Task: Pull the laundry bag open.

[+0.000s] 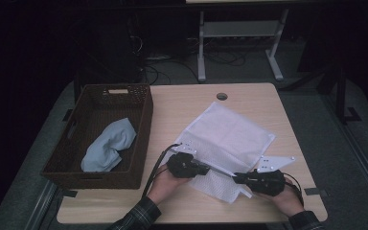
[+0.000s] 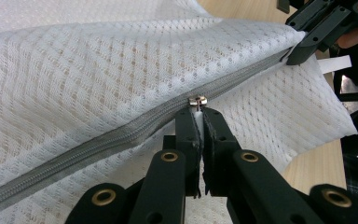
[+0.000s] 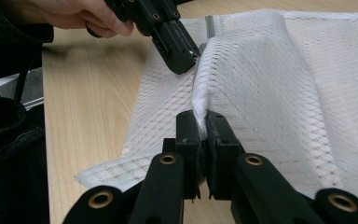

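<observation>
White mesh is what I'm working with: from the high view, the mesh laundry bag (image 1: 230,139) lies flat on the wooden table (image 1: 182,103), spreading from the centre toward four o'clock. My left gripper (image 1: 210,169) sits at the bag's near edge around six o'clock, and my right gripper (image 1: 233,178) meets it from five o'clock, the two tips close together along the bag's edge. Off at nine o'clock stands a dark woven basket (image 1: 143,124) with a pale blue cloth (image 1: 109,143) lying inside. Moving to the left gripper view, my jaws are pinched narrow on the zipper pull (image 2: 197,101), the small metal slider sitting just above their tips at twelve o'clock, with the grey zipper (image 2: 98,142) running away toward eight o'clock and up toward two o'clock, where the right gripper (image 2: 294,55) clamps the same seam. In the right gripper view, my jaws are closed tight on a raised fold of the mesh bag (image 3: 261,74) beside the zipper line, and at eleven o'clock the left gripper (image 3: 192,60) bites the seam, a hand (image 3: 70,14) behind it.
</observation>
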The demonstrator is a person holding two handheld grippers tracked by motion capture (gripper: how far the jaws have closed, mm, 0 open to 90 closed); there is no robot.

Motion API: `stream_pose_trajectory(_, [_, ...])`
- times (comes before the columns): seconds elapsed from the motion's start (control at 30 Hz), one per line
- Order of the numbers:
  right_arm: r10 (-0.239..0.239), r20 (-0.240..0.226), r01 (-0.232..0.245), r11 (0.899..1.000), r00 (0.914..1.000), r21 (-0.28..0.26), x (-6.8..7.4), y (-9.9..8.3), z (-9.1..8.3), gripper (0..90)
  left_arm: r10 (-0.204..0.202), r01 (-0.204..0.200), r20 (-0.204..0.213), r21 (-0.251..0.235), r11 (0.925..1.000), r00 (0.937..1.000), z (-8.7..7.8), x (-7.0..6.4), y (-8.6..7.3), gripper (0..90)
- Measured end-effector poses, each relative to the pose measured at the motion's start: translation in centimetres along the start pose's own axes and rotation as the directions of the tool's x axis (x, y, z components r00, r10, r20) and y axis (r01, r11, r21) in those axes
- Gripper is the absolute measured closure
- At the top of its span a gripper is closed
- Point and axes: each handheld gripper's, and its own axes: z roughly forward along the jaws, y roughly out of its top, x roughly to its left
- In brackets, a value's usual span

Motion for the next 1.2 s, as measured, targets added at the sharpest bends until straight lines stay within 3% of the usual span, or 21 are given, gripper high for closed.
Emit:
stream_pose_trajectory(0.17, [0.002, 0.003, -0.002, 1.0, 1.0, 0.004, -0.1, 0.0, -0.1, 84.5, -0.002, 0.002, -0.01, 0.01, 0.9999, 1.0, 0.0, 0.2, -0.1, 86.6])
stream_pose_trajectory(0.57, [0.023, 0.038, -0.022, 0.999, 0.999, -0.022, -0.9, -0.2, -1.3, 84.4, -0.024, 0.023, -0.024, -0.028, 0.9993, 0.9994, -1.2, 0.9, -0.1, 86.6])
stream_pose_trajectory(1.2, [0.026, 0.064, -0.026, 1.0, 0.9976, 0.004, -1.5, -0.5, -1.4, 84.3, -0.019, 0.019, -0.044, -0.008, 0.9998, 0.9988, -1.1, 1.4, -0.3, 86.6])
